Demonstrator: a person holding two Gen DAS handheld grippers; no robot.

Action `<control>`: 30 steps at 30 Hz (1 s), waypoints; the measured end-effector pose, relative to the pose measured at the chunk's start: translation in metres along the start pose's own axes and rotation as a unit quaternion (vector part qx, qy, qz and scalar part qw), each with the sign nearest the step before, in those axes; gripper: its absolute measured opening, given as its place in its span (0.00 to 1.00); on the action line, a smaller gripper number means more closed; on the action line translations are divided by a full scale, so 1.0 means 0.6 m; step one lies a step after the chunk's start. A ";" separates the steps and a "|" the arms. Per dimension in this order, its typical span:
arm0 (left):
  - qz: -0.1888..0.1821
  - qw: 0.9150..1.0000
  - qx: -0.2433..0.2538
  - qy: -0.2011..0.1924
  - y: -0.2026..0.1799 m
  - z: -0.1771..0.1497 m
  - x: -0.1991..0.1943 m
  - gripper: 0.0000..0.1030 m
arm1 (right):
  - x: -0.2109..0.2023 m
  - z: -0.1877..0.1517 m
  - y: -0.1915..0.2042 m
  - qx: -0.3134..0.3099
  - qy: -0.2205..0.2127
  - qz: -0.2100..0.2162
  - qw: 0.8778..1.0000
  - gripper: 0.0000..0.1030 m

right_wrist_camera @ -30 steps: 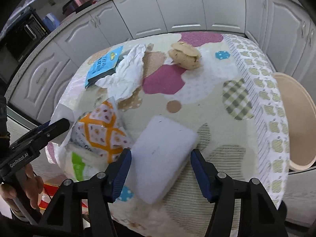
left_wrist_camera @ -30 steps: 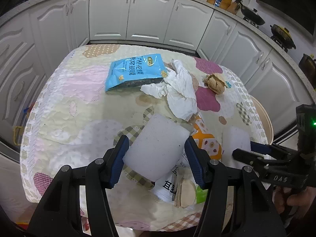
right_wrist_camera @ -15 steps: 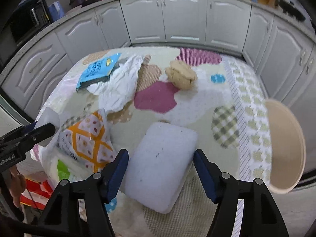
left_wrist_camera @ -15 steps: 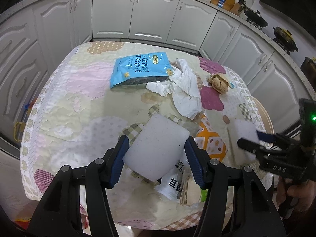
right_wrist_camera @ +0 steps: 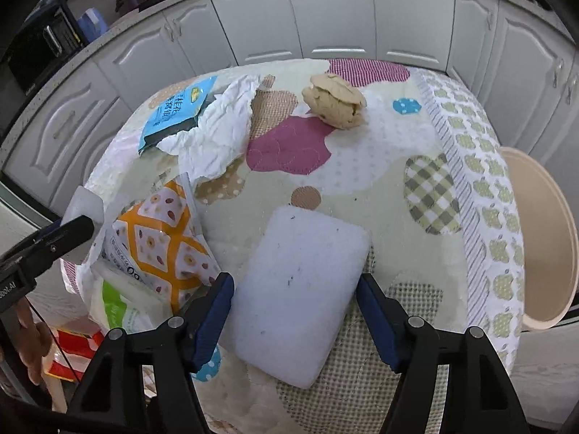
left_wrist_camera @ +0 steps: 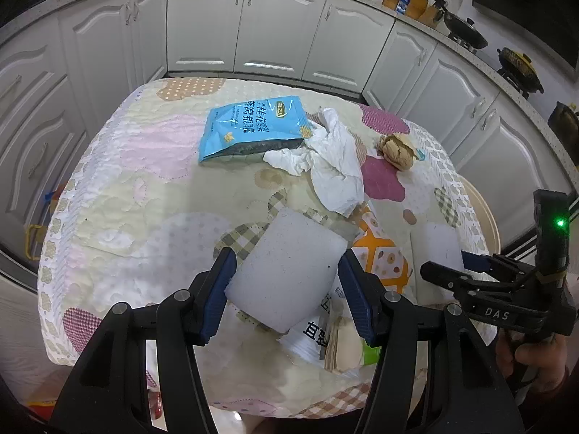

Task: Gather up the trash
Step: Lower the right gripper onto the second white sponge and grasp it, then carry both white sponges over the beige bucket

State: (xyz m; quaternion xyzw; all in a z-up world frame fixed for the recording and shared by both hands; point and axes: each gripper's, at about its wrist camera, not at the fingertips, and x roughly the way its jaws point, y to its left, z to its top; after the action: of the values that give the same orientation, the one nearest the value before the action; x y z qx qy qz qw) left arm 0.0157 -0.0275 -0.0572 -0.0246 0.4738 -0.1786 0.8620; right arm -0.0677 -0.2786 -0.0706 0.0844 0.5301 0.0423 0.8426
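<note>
your left hand-held gripper (left_wrist_camera: 286, 282) is clamped on one white foam block (left_wrist_camera: 287, 271), both blue pads against its sides. your right hand-held gripper (right_wrist_camera: 295, 311) grips a second white foam block (right_wrist_camera: 300, 293) in the same way; its jaws have just been closing a little with that block between them. two grippers, two blocks.

five pieces of trash lie on the counter (left_wrist_camera: 119, 195), which is covered by one patchwork quilted cloth: one blue snack bag (left_wrist_camera: 253, 126) toward the far side; one crumpled white paper (left_wrist_camera: 333, 159) touching the bag's right edge; one crumpled brown paper ball (left_wrist_camera: 398, 150) further right, apart from the white paper; one orange-patterned packet (right_wrist_camera: 163, 242) at the near edge; one white and green wrapper (right_wrist_camera: 119, 307) partly under that packet.

one beige round stool (right_wrist_camera: 542, 238) stands beside the counter's right edge. white cabinets (left_wrist_camera: 253, 32) run along the far wall.
</note>
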 end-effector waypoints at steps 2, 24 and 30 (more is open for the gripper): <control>-0.001 1.000 0.001 0.000 -0.002 0.000 0.000 0.55 | -0.004 -0.001 -0.002 -0.001 -0.005 0.005 1.000 0.62; 0.001 1.000 0.005 -0.008 -0.018 0.002 -0.003 0.55 | -0.034 -0.005 -0.022 0.008 -0.028 0.016 0.999 0.61; 0.001 1.000 0.007 -0.008 -0.021 0.004 -0.003 0.55 | -0.031 -0.005 -0.023 0.008 -0.025 0.014 1.000 0.61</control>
State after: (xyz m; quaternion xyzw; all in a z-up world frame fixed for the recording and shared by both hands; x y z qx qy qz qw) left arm 0.0135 -0.0390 -0.0520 -0.0199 0.4653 -0.1807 0.8663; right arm -0.0790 -0.2948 -0.0579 0.0996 0.5081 0.0482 0.8542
